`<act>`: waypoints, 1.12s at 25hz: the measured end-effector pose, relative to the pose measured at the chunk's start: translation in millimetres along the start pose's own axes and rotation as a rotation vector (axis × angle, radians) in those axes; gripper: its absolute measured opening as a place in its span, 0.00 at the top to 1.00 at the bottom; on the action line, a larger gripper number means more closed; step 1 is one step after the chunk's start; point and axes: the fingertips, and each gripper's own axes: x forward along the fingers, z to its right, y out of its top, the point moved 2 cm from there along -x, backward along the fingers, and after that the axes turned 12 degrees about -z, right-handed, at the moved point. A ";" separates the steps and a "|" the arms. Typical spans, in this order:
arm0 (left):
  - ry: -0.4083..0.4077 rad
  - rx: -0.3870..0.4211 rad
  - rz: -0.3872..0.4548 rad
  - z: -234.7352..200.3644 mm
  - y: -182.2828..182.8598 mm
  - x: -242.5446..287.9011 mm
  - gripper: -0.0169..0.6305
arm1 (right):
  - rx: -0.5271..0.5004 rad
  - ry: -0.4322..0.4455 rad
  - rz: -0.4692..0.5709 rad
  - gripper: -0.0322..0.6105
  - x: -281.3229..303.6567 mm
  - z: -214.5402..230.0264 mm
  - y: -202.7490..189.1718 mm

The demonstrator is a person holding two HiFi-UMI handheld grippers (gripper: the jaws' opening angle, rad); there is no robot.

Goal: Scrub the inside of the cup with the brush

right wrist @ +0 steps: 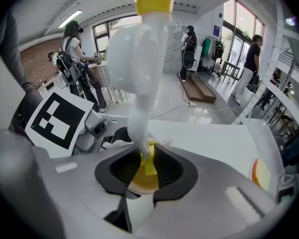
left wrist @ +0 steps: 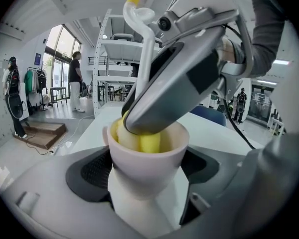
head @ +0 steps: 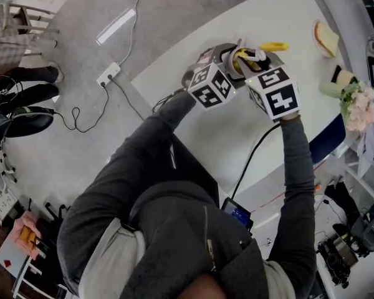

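Pinching the brush (right wrist: 139, 83) low on its white handle, the right gripper (right wrist: 148, 171) has its jaws pressed onto the stem just above the yellow sponge head (left wrist: 139, 139). That head sits down inside the cup (left wrist: 147, 156). The left gripper (left wrist: 144, 183) clamps the cup by its narrower lower body, jaws closed on both sides, mouth facing up. The cup appears to be held above the table (head: 224, 142) rather than standing on it.

The cup lies directly under the right gripper's tips, so the two tools meet nose to nose. The brush's long axis runs steeply down into the cup, leaning a little off the cup's own axis. The right gripper is the one placed to do the scrubbing; the left only steadies the cup.

Room is tight — the sponge fills most of the mouth, and the right gripper's tips hang at the rim. By my reading, that leaves short plunges or a twist, not wide sweeps, and a hard sideways push could lever the cup in its grip.

Around the pair the white tabletop is mostly bare. Its edge runs close on the left side, and a bunch of flowers (head: 361, 108) stands well apart to the right.
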 end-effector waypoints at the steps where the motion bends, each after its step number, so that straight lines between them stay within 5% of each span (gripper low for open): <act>1: 0.001 0.000 -0.003 -0.2 0.1 -1.3 0.31 | 0.004 -0.002 0.006 0.82 -2.3 0.5 0.5; 21: -0.022 0.014 0.038 6.9 9.6 -57.7 0.34 | 0.108 -0.094 0.116 0.81 -72.1 2.7 4.3; 28: 0.000 0.012 0.076 10.5 14.3 -78.0 0.51 | 0.175 -0.149 0.132 0.81 -103.2 -0.2 -16.9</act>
